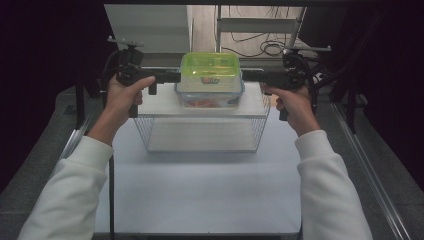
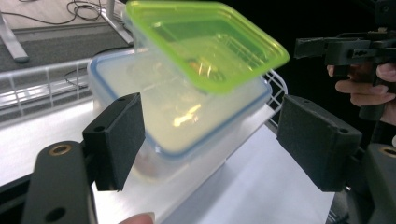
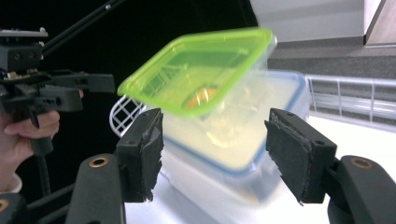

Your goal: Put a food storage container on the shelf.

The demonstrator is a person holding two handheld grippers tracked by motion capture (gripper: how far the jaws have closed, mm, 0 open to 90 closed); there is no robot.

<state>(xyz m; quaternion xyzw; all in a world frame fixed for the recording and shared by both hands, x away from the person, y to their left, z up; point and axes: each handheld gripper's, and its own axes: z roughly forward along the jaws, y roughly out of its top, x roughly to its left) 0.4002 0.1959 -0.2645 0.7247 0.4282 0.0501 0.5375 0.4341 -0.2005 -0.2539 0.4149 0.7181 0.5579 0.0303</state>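
Note:
A clear box with a green lid (image 1: 210, 67) sits on top of a larger clear box with a blue rim (image 1: 210, 96), which holds some orange-red contents. Both rest on the white top shelf (image 1: 160, 106) of a wire rack. My left gripper (image 1: 175, 77) is at the stack's left side and my right gripper (image 1: 246, 76) at its right side. In the left gripper view the open gripper (image 2: 212, 140) faces the blue-rimmed box (image 2: 187, 121), with the green-lidded box (image 2: 205, 42) askew above. In the right gripper view the open gripper (image 3: 217, 158) frames the blue-rimmed box (image 3: 275, 98) under the green lid (image 3: 201, 77).
The wire rack (image 1: 145, 132) stands at the far half of a white table sheet (image 1: 200, 195). Metal rails (image 1: 370, 175) run along the table's sides. Cables lie on the floor (image 1: 265, 47) behind. Dark curtains close both sides.

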